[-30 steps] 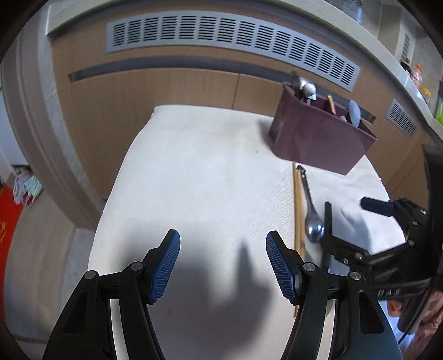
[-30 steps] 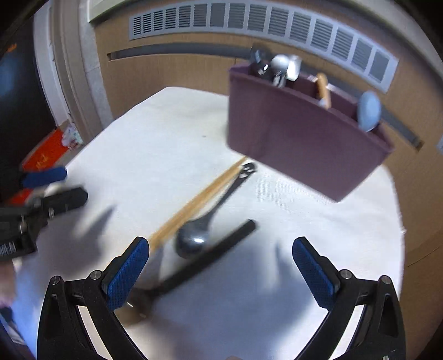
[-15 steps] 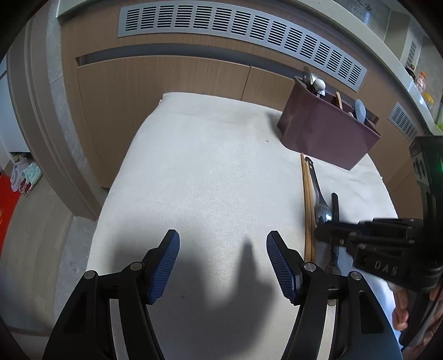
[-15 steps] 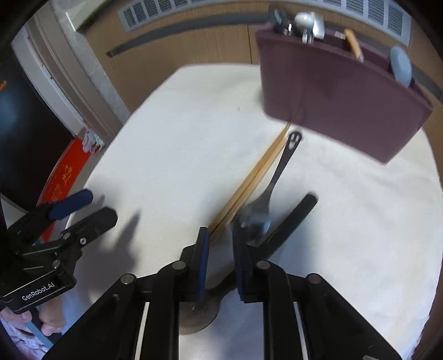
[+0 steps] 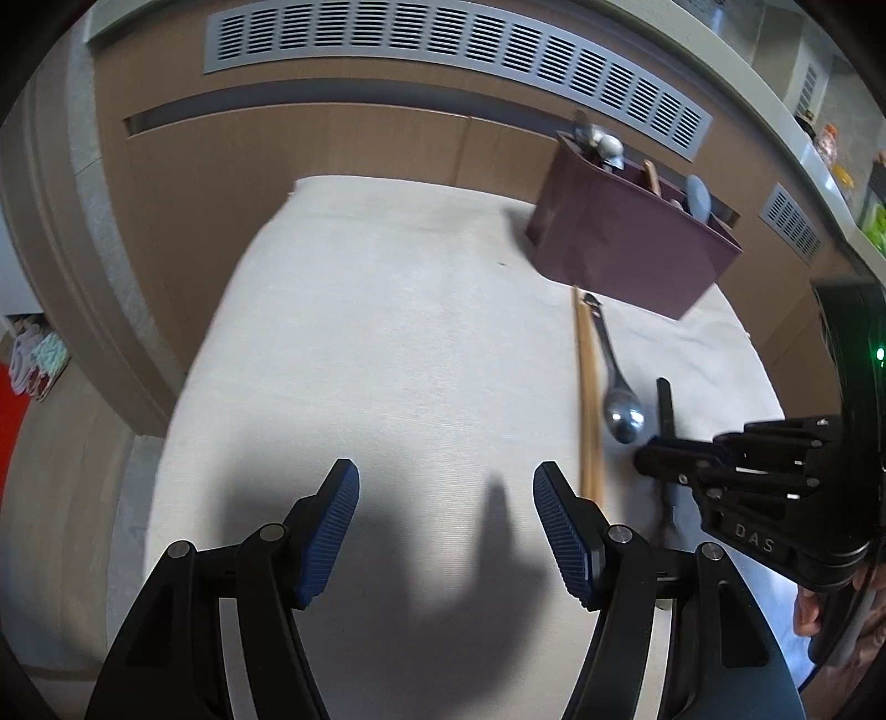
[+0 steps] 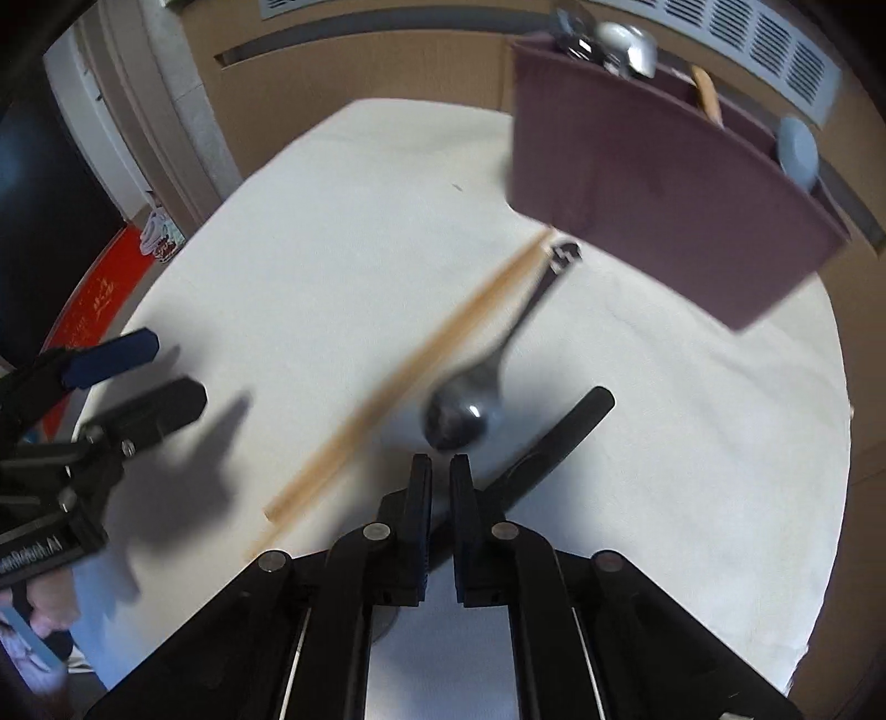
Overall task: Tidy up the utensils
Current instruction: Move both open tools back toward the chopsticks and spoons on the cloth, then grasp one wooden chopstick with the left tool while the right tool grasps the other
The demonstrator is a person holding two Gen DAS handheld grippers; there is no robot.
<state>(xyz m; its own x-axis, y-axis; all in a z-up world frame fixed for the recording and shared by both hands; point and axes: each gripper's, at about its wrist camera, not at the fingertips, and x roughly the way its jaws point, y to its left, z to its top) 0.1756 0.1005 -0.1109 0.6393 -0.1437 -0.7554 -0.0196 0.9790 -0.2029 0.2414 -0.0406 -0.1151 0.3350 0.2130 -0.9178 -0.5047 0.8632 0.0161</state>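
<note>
A pair of wooden chopsticks [image 5: 587, 399] [image 6: 415, 365] and a metal spoon [image 5: 623, 421] [image 6: 465, 415] lie side by side on the white cloth. Right of them lies a black-handled utensil [image 5: 663, 404] [image 6: 576, 426]. My right gripper [image 6: 440, 471] [image 5: 645, 459] points steeply down and is shut on that black handle, about halfway along it. The utensil's head is hidden under the gripper. My left gripper [image 5: 446, 482] [image 6: 166, 368] hovers open over bare cloth, left of the chopsticks, holding nothing. A maroon utensil holder [image 5: 626, 260] [image 6: 664, 210] stands behind with several utensils in it.
The white-clothed table [image 5: 387, 332] ends at a wooden cabinet front with a vent grille [image 5: 443, 50] behind it. The floor and a red mat [image 6: 94, 310] lie off the table's left edge. A hand [image 5: 808, 615] holds the right gripper.
My right gripper's jaws have gone from wide open to shut on the black handle, and it has come in closer over the utensils. The left gripper has stayed open in place.
</note>
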